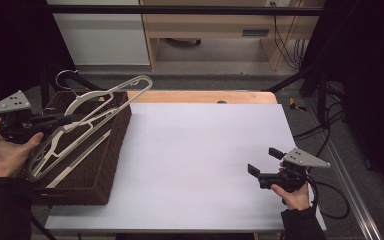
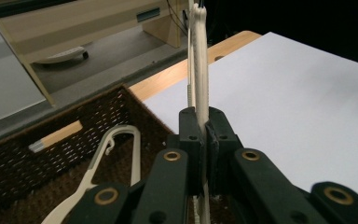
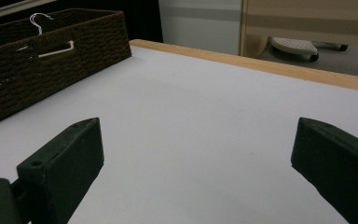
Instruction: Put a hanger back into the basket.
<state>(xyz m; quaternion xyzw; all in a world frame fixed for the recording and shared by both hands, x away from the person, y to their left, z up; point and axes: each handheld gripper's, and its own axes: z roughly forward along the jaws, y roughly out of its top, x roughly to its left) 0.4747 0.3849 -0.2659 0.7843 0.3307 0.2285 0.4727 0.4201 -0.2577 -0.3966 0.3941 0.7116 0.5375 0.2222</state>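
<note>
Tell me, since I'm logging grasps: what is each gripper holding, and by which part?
The left gripper clamps a white hanger by a thin bar of its frame, above the basket. The right gripper holds nothing, jaws wide.

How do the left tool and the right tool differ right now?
The left tool is shut on a white hanger; the right tool is open and holds nothing. The left tool sits over the brown wicker basket; the right tool is over the white tabletop. Both have black jaws.
</note>
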